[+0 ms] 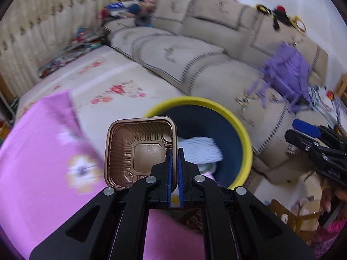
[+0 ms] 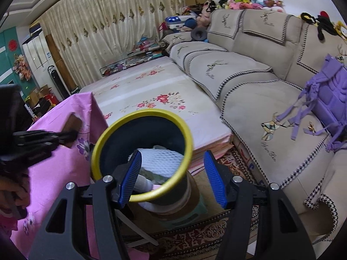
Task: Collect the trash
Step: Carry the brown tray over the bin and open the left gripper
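The left gripper (image 1: pixel 175 158) jaws pinch the light, flimsy brown tray (image 1: pixel 138 151) by its three-o'clock rim; the right gripper (image 2: pixel 171 177) gapes empty.

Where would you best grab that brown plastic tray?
By its thin side wall, as the left gripper does now: one of the jaws inside the brown tray, one outside. The tray is too wide to span, but its rim is narrow and stiff.

A glossy bronze-brown square plastic tray (image 1: pixel 138 151) has moulded ribbed walls. The dark blue round bin (image 2: pixel 143 156) carries a smooth, shiny yellow rim and holds white foam netting (image 2: pixel 160 160) with a rough mesh texture. The pink floral tablecloth (image 2: pixel 65 173) looks slightly sheeny. The beige fabric sofa (image 2: pixel 260 86) appears matt, soft.
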A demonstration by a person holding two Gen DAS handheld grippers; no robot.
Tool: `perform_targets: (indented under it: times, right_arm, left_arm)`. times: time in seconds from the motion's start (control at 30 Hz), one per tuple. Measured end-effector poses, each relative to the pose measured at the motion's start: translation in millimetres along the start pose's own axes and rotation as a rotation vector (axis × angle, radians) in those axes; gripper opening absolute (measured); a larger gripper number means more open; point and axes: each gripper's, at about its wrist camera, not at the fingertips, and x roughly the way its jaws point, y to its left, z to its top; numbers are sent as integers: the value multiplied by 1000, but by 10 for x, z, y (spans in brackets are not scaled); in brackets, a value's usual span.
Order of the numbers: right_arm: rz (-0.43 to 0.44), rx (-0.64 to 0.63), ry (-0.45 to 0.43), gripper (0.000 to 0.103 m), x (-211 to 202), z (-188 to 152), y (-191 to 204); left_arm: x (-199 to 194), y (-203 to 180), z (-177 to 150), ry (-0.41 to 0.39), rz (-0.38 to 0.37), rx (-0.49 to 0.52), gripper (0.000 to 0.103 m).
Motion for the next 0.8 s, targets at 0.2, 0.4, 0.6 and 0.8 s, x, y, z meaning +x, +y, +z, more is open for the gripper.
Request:
perform_targets:
  times: [0.2,0.4,0.6,0.8]
  right_arm:
    - [-30,43,-11,57,-108,-76,-311]
    - [-35,63,-9,57,-133,-125,-413]
    - [-8,45,4,57,-141,-165,-269]
    - [76,-35,-1,61,-248,-207,191]
  left_arm:
    - [656,-335,151,100,-22,25,5]
    - [1036,-308,138,160,35,17,40]
    - [618,-104,46,104,44,-45,60]
    - [-709,133,-315,-138,96,-84,97]
